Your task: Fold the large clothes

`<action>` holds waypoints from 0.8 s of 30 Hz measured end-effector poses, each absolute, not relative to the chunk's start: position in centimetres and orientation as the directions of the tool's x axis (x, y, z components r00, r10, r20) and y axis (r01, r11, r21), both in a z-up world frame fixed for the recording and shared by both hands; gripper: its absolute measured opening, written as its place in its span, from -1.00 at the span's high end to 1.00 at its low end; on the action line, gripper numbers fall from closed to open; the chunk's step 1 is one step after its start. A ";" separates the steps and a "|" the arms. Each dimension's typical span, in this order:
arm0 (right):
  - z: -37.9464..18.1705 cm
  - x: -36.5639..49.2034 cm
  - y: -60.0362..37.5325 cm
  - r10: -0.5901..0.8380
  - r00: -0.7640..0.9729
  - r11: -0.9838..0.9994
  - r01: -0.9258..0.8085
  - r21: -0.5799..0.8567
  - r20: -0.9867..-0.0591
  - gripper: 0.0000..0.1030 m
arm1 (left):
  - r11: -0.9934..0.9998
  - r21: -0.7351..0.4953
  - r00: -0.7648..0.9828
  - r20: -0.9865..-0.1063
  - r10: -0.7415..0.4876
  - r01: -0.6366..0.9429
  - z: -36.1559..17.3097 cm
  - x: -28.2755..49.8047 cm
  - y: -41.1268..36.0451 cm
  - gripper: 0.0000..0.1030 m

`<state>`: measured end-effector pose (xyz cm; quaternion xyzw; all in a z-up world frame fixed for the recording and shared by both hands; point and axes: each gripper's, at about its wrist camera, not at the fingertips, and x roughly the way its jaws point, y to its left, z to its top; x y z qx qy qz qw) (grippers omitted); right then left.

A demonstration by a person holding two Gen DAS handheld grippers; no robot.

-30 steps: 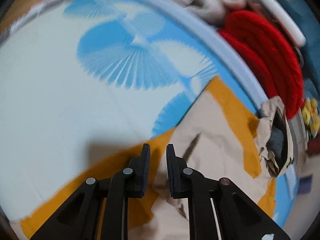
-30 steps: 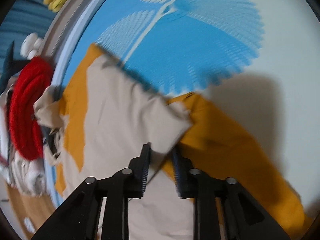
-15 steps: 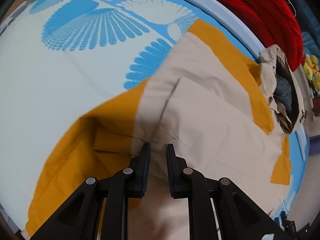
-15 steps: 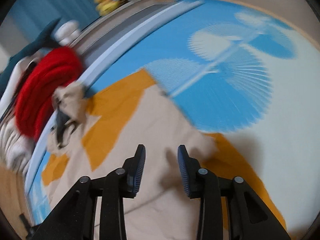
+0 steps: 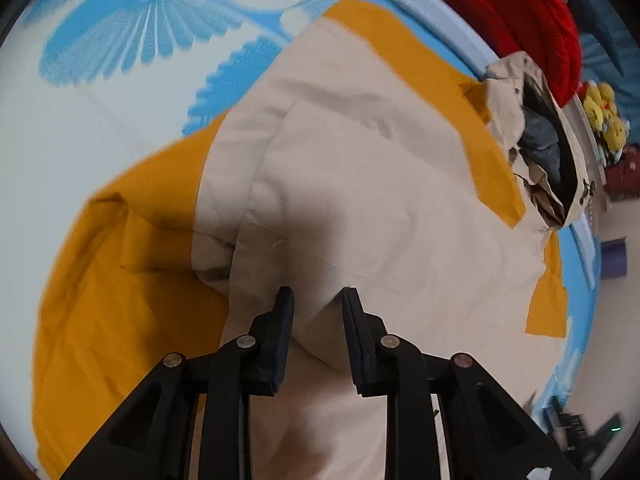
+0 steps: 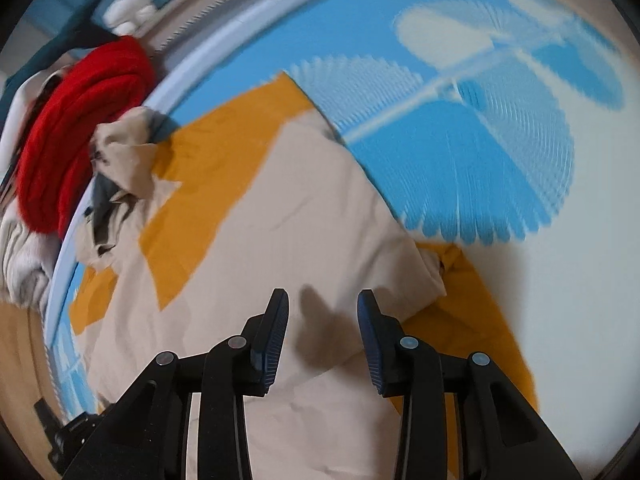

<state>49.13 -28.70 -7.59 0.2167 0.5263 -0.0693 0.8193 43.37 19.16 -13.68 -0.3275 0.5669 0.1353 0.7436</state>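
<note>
Left claw (image 5: 316,300) has parted above the jacket's (image 5: 380,208) folded edge.

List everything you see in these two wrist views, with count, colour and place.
Beige and mustard-yellow hooded jacket: one, spread flat on the mat, hood bunched at the mat's edge.
Blue and white fan-patterned mat: one, under the jacket.
Red knitted garment: one, beyond the mat edge, by the hood.
Grey-white knit fabric: one, next to the red garment.
Yellow plush toys: a small cluster, past the mat; count unclear.
Left gripper: black, open, over beige cloth.
Right gripper: black, open, over beige cloth.
</note>
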 end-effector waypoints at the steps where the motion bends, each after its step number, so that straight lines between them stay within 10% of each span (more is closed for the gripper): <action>1: -6.6 49.0 -28.4 0.103 0.461 0.911 0.311 0.270 -0.881 0.28 | 0.765 -0.327 0.339 -0.929 -0.152 -0.554 -13.0 43.5 18.8 0.58; 24: 0.8 44.7 -27.7 0.025 0.586 0.995 0.060 0.074 -0.810 0.28 | 0.961 -0.105 0.633 -0.770 0.083 -0.254 -1.9 41.4 11.5 0.08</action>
